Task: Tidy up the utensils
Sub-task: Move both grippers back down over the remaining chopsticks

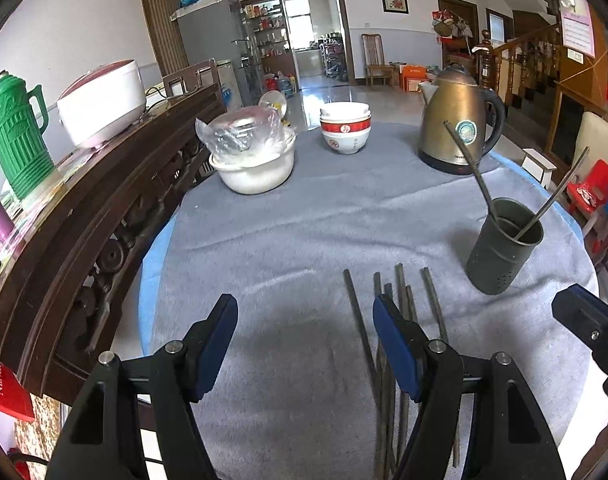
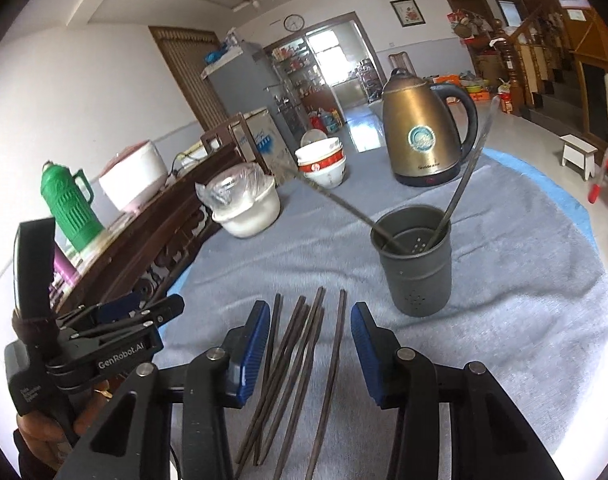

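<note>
- The table (image 2: 503, 320) is round with a grey cloth on it. Everything for this job sits on the near half.
- The kettle (image 2: 421, 128) stands far back, at 1 o'clock from the right gripper. The white pot (image 2: 250, 212) and the bowls (image 2: 323, 166) sit at 11 and 12 o'clock. I think none of them need touching, so keep well away from them.
- The cup (image 2: 413, 268) stands up straight at 1 o'clock, near the right gripper. Two chopsticks already lean inside it, one to each side. There is open room between them, and I think the next stick should drop in there.
- The left gripper (image 1: 304, 344) is wide open and holds nothing. In its own view the loose sticks lie at 1 o'clock, under and just past its right finger. It sits to the side, out of the way.
- The right gripper (image 2: 309, 340) is wide open and holds nothing too. It hovers right over the sticks.
- The chopsticks (image 2: 304, 360) lie flat on the cloth in a loose fan, pointing to 12 o'clock. Some cross or touch.
- The single stick (image 2: 333, 360) on the right lies a bit apart from the rest. I think it is the easy one to pick.
- To do it well, go down low, put one finger on each side of one stick, squeeze near its middle, then lift slowly so it does not tip.
</note>
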`<state>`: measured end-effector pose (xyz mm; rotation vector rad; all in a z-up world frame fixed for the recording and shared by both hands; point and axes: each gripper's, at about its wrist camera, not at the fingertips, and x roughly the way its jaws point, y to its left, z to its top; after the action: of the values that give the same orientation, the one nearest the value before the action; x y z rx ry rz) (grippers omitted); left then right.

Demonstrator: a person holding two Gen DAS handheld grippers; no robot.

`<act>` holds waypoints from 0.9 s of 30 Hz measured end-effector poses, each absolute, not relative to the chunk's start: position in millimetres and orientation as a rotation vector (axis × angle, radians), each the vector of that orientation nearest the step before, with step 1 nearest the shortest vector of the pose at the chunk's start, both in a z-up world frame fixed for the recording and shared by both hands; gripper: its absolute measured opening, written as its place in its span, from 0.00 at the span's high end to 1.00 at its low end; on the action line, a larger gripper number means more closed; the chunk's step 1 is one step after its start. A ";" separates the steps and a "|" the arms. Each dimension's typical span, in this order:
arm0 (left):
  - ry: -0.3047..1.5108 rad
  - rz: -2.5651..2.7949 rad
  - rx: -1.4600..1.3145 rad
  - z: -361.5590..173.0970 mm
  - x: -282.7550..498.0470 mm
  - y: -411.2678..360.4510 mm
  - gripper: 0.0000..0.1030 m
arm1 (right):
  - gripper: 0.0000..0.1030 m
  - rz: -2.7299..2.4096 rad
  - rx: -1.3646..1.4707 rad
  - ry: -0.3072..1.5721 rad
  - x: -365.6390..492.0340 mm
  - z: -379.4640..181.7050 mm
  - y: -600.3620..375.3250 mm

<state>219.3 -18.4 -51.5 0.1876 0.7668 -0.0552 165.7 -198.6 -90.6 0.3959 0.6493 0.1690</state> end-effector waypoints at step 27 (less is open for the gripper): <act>0.859 -0.123 0.263 -95.8 227.1 -53.5 0.31 | 0.55 0.107 0.414 0.743 180.6 -124.5 -218.2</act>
<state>227.1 -53.5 -95.8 0.2633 0.8591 -0.1227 180.6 -218.2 -124.5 0.4144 0.7432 0.1066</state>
